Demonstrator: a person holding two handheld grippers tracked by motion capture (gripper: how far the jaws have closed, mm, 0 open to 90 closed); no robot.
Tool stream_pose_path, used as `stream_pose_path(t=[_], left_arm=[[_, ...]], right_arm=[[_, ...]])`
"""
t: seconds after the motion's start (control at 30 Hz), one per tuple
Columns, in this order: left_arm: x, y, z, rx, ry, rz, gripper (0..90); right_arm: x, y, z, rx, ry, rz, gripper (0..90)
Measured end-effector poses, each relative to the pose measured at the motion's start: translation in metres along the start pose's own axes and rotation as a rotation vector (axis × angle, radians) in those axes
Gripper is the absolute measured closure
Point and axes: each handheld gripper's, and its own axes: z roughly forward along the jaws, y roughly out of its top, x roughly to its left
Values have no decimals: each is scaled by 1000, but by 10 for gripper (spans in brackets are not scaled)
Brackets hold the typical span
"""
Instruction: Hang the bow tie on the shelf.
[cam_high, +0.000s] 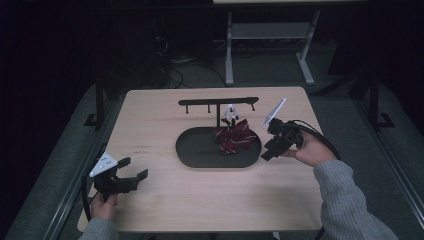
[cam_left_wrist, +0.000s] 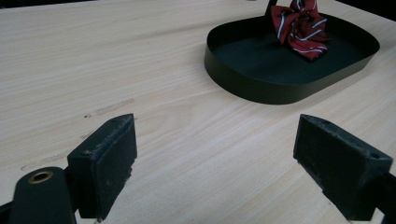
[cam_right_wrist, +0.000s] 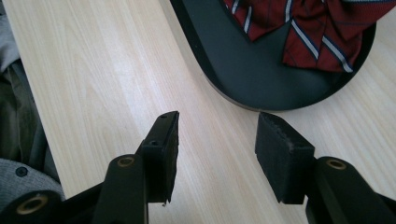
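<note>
While I look from above, my right gripper (cam_high: 266, 151) hovers just beside the black tray (cam_high: 200, 155) holding the striped bow tie (cam_high: 235, 137); my left gripper (cam_high: 134, 170) sits well apart. Through each gripper view, both jaws gape, gripping nothing.

The tabletop (cam_left_wrist: 140, 70) under my hands is pale wood with a fine straight grain, smooth and matt, with a few small dark scuffs. The tray (cam_left_wrist: 261, 88) looks like thin black metal, matt. The bow tie (cam_left_wrist: 301, 25) is woven cloth, dark red with white and navy stripes. My right hand-held gripper (cam_right_wrist: 217, 149) has 2 black pads (cam_right_wrist: 282, 154), rough and worn, with brass-coloured rivets.
</note>
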Motion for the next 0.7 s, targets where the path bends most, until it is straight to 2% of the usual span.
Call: stream_pose_path(t=[0.7], left_arm=[[-1,0,1,2,1,-6,129]], right_arm=[[4,-33,10,-25,-2,35,472]])
